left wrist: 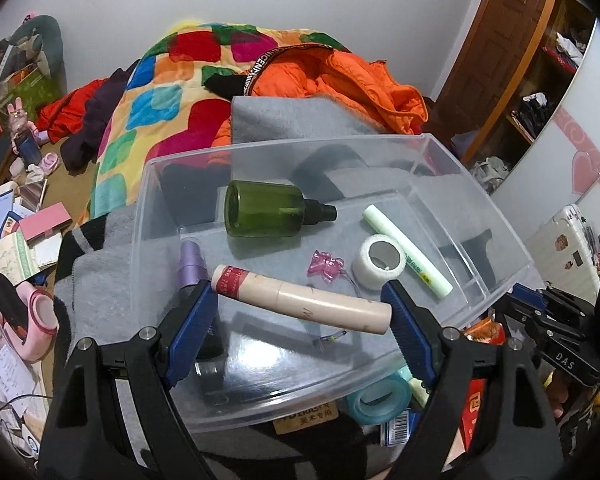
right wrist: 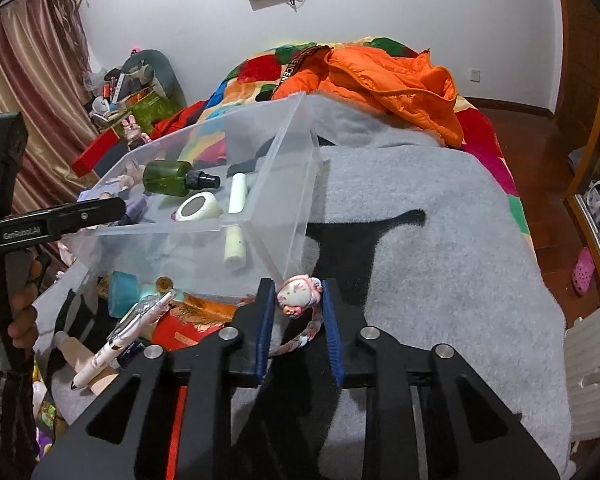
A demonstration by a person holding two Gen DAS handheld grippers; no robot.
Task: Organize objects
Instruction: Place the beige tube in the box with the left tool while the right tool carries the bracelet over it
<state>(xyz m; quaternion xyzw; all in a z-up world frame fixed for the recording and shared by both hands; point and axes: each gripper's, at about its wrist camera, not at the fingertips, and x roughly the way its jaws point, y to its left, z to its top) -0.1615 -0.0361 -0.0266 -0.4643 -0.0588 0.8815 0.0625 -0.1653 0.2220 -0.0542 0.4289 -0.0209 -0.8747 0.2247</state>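
A clear plastic bin [left wrist: 496, 216] sits on a grey blanket on the bed. Inside lie a green spray bottle [left wrist: 272, 210], a white tape roll [left wrist: 378, 262], a pale green tube [left wrist: 406, 250], a pink charm [left wrist: 326, 266] and a purple bottle [left wrist: 192, 264]. My left gripper [left wrist: 302, 304] is shut on a beige tube with a red label [left wrist: 300, 298], held over the bin. My right gripper [right wrist: 298, 300] is shut on a pink-and-white cat charm [right wrist: 298, 294] with a braided cord, just outside the bin's [right wrist: 284, 200] near right corner.
A teal tape roll [right wrist: 124, 292], a white pen [right wrist: 116, 346], a red packet [right wrist: 180, 330] and other small items lie in front of the bin. An orange jacket [right wrist: 392, 80] and colourful quilt [left wrist: 160, 92] lie behind. Clutter covers the table [left wrist: 16, 240] at the left.
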